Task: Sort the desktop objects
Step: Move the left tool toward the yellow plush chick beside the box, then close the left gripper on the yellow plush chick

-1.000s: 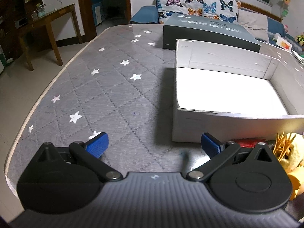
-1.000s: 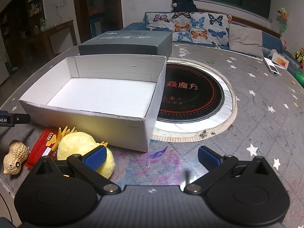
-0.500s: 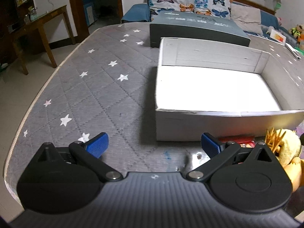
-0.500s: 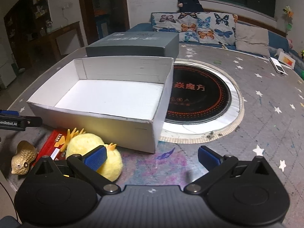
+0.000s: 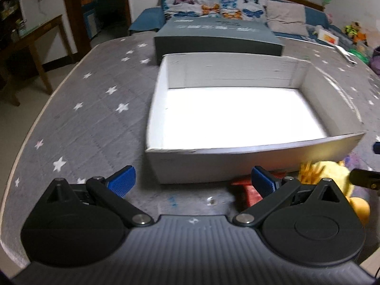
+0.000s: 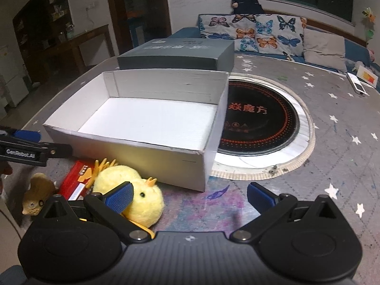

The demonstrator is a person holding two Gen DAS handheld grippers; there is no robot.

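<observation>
Over the last second the left gripper (image 5: 192, 182) had swung toward the toys: the white box (image 5: 237, 166), earlier off at its two o'clock, now sat squarely at twelve, and the red packet (image 5: 247, 191) lay just behind its right fingertip. Its jaws stood spread, holding nothing. The right gripper (image 6: 190, 196) had meanwhile eased closer to the yellow plush chick (image 6: 140, 201), which now lay at its ten o'clock, partly behind the left pad, beside the box's near wall. Its jaws were spread wide too, empty. A small peanut figure (image 6: 35, 196) sat near the table's edge at nine o'clock, beside the packet. The box interior was bare, so sorting looked barely begun; both hands seemed to be closing in for a first pick, likely chick or packet.
</observation>
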